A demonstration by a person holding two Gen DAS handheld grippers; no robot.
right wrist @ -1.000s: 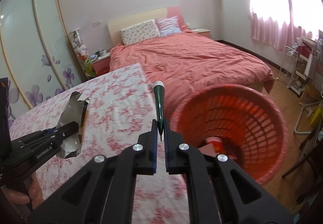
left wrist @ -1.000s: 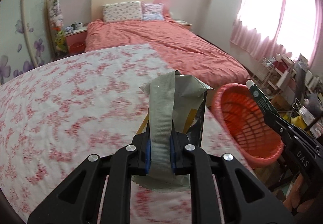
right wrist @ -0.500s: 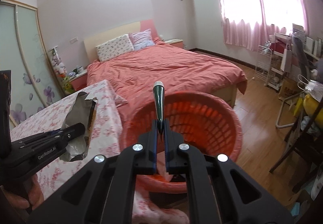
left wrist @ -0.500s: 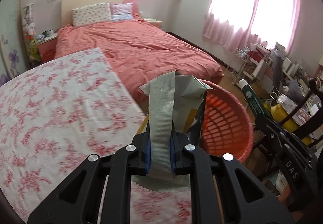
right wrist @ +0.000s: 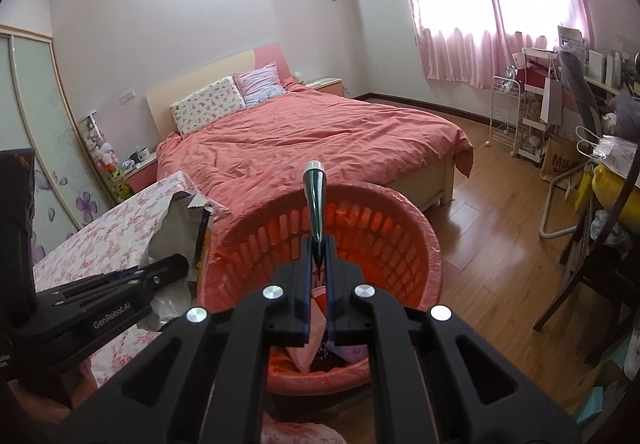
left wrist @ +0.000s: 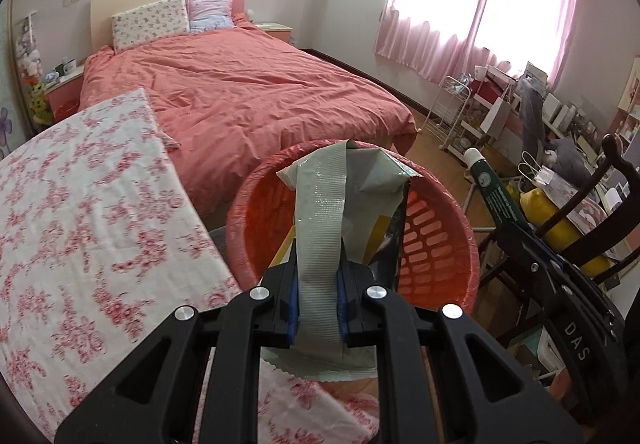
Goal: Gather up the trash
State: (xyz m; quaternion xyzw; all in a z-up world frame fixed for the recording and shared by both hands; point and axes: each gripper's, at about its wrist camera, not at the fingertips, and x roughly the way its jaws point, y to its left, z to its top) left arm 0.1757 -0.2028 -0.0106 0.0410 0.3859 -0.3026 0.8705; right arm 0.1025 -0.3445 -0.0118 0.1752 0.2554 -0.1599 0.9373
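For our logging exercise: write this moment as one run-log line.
left tool: shut on wrapper | right tool: shut on tube | both over basket | nothing dropped yet

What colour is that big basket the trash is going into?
Orange-red, with slotted sides and a thin liner; the basket shows best in the right wrist view.

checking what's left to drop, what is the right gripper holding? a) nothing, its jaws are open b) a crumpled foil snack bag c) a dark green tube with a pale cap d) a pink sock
c: the right gripper is shut on the crimped end of a dark green tube, over the orange basket; the foil bag is in the left gripper.
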